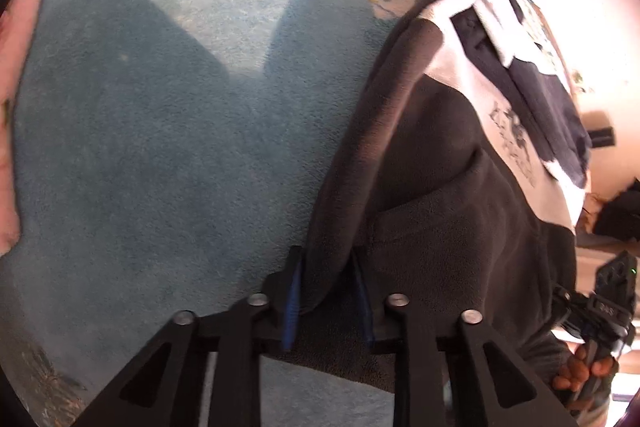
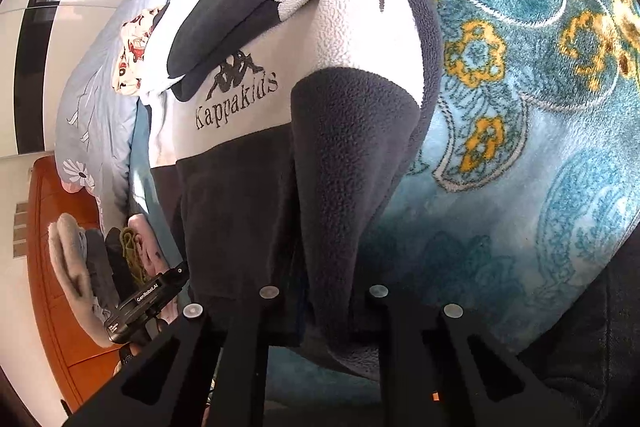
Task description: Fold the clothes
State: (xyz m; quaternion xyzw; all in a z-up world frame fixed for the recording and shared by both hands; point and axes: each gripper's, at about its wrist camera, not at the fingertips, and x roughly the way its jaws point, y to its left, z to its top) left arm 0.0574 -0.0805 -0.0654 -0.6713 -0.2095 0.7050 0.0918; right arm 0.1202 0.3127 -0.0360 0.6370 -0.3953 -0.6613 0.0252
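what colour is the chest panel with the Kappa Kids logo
White, on a dark grey fleece; panel clearest in the right wrist view.

Hard sunlight, dark shadows, fisheye-warped edges.

fleece jacket (image 2: 344,131) | dark sleeve between fingers (image 2: 276,311) | teal blanket (image 2: 520,147)

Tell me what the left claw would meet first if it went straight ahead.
The left claw is already shut on the dark fleece garment; pushing forward, it would probably just run into more of that fleece, though depth is unclear.
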